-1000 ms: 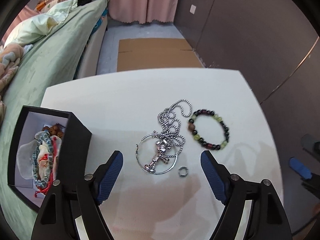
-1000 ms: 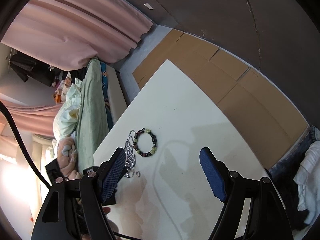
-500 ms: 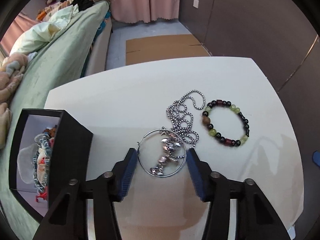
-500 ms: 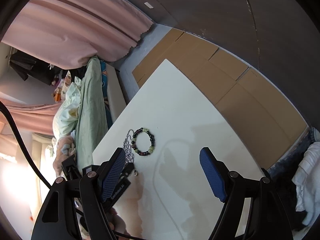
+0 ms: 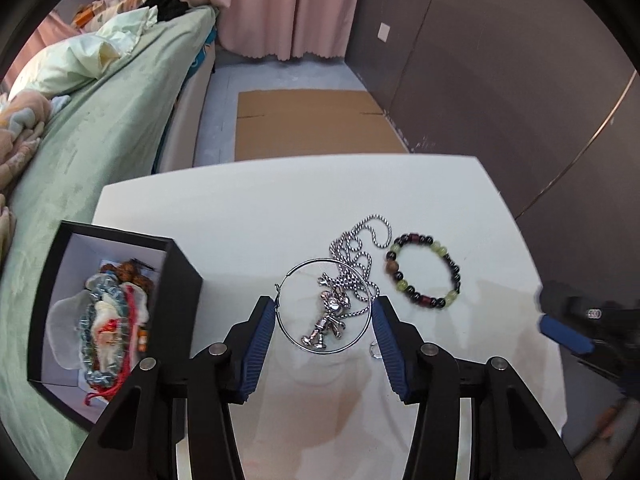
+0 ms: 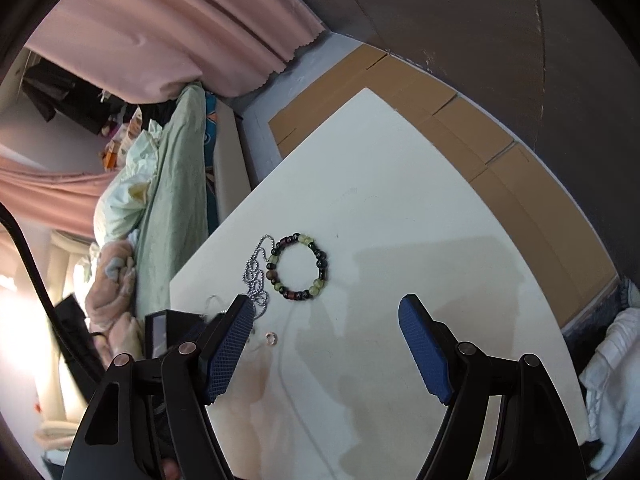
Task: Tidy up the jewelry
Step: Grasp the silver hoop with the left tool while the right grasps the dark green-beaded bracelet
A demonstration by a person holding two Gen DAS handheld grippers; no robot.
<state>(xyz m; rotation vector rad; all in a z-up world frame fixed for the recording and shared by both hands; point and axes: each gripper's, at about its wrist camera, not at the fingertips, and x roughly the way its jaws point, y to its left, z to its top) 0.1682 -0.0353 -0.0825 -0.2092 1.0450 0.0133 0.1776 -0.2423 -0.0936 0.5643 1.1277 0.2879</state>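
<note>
In the left wrist view a silver hoop [image 5: 288, 328] lies on the white table [image 5: 256, 216] over a ball chain [image 5: 360, 248] with a small figure pendant [image 5: 330, 318]. My left gripper [image 5: 323, 312] brackets the hoop, a blue pad close to each side; contact is unclear. A beaded bracelet [image 5: 424, 270] lies to the right and a small ring [image 5: 375, 350] by the right pad. My right gripper [image 6: 326, 316] is open and empty above the table, near the bracelet [image 6: 298, 266] and ring [image 6: 271, 337].
A black jewelry box [image 5: 100, 320] with several pieces inside stands at the table's left edge. A green-covered bed [image 5: 88, 136] lies beyond it. Flat cardboard [image 5: 312, 124] covers the floor behind the table. The right gripper shows at the right edge of the left wrist view [image 5: 568, 334].
My left gripper narrowed from wide open and moved in around the hoop. My right gripper came lower and closer to the bracelet, still open.
</note>
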